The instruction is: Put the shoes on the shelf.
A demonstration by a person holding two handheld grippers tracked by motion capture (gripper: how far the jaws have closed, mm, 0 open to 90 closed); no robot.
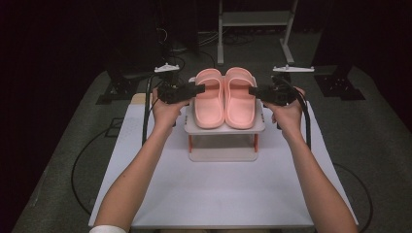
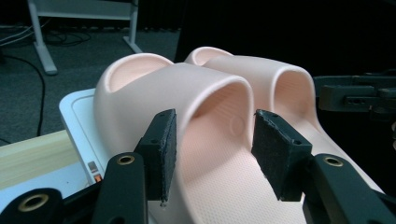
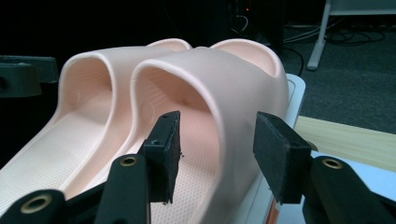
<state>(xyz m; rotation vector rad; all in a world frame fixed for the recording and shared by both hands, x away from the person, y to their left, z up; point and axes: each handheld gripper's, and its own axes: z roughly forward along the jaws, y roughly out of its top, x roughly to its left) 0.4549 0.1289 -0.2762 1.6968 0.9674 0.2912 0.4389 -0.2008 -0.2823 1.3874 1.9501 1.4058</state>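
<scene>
A pair of pink slippers stands side by side on the top shelf (image 1: pixel 224 128) of a small white rack, toes pointing away. My left gripper (image 1: pixel 199 90) is at the outer side of the left slipper (image 1: pixel 210 99). In the left gripper view its jaws (image 2: pixel 215 154) stand open astride the side wall of that slipper's (image 2: pixel 140 93) strap, pads not pressing. My right gripper (image 1: pixel 252 91) mirrors it at the right slipper (image 1: pixel 239 99). In the right gripper view its jaws (image 3: pixel 215 154) are open astride the strap wall of that slipper (image 3: pixel 233 79).
The rack sits mid-table on a white tabletop (image 1: pixel 218 194), with a lower shelf beneath. A pale wooden board (image 3: pixel 350 140) lies beside the rack. Beyond the table are a dark floor with cables, black stand bases (image 1: pixel 340 87) and a white frame (image 1: pixel 255 29).
</scene>
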